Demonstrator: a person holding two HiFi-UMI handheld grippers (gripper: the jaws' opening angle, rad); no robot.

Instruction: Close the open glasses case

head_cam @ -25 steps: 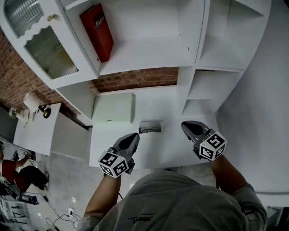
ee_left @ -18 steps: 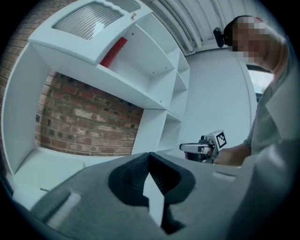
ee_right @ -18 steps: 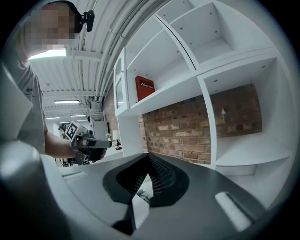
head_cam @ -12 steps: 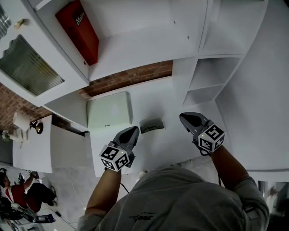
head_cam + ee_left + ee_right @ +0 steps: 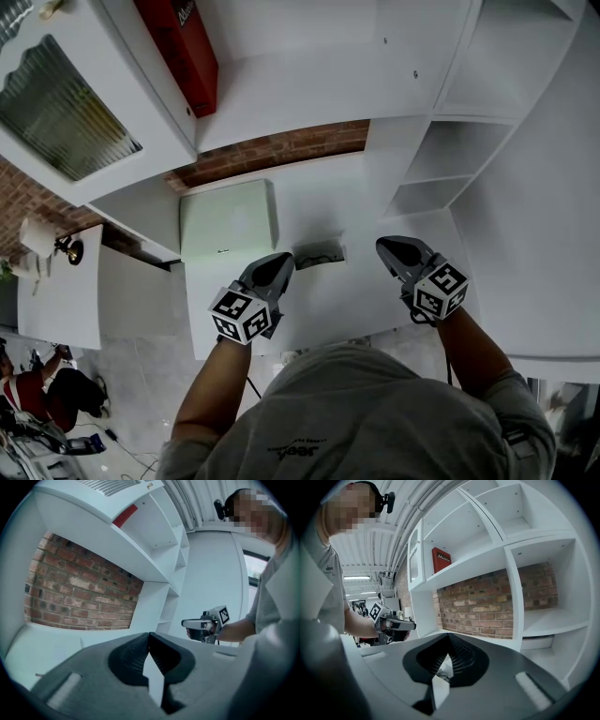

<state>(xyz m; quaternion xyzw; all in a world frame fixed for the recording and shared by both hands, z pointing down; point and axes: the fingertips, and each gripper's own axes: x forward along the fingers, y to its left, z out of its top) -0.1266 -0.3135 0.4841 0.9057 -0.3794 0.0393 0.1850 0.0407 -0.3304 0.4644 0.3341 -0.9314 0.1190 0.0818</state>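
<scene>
Expect the open glasses case (image 5: 319, 255), lying on the table (image 5: 328, 302) at two o'clock of the left gripper (image 5: 279, 266) and nine o'clock of the right gripper (image 5: 386, 248), both with fingers closed on nothing, to be light, stiff-shelled and apt to skid; press the lid's free edge while steadying the base.

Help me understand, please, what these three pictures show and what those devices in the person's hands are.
There is no robot: a person holds a two-jaw tool in each hand. The top-down picture comes from a camera on the person's head; it shows the left tool and the right tool over a white desk. The other two come from cameras riding on each tool, looking along its jaws. Both tools are shut and hold nothing. On the desk, between them, lies a small glasses case, beside a flat white box.
</scene>
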